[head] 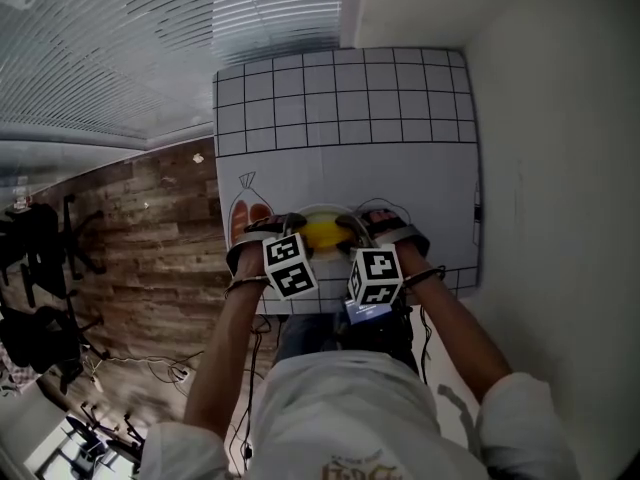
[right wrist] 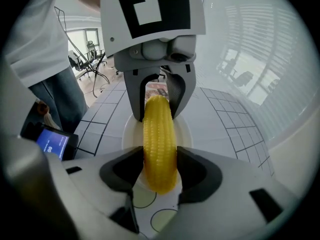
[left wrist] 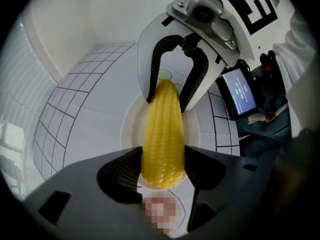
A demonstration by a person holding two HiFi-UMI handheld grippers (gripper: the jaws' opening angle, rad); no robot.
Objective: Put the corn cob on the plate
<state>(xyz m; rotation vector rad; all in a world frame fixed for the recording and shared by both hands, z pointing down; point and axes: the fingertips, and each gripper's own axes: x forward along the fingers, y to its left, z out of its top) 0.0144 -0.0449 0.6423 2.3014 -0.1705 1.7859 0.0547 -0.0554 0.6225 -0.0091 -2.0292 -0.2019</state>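
Note:
A yellow corn cob (head: 322,233) lies level between my two grippers, right over a white plate (head: 325,211) near the mat's front edge. My left gripper (left wrist: 162,171) is shut on one end of the corn cob (left wrist: 162,134). My right gripper (right wrist: 160,171) is shut on the other end of the corn cob (right wrist: 159,144). In each gripper view the opposite gripper clamps the far tip: the right gripper (left wrist: 167,91) and the left gripper (right wrist: 157,104). The plate (left wrist: 131,129) shows under the cob; I cannot tell whether the cob touches it.
The white mat (head: 340,158) has a black grid at the back and right. A printed orange food picture (head: 250,216) lies left of the plate. A small device with a blue screen (left wrist: 239,91) sits at the mat's near edge. Wooden floor (head: 150,238) lies left of the table.

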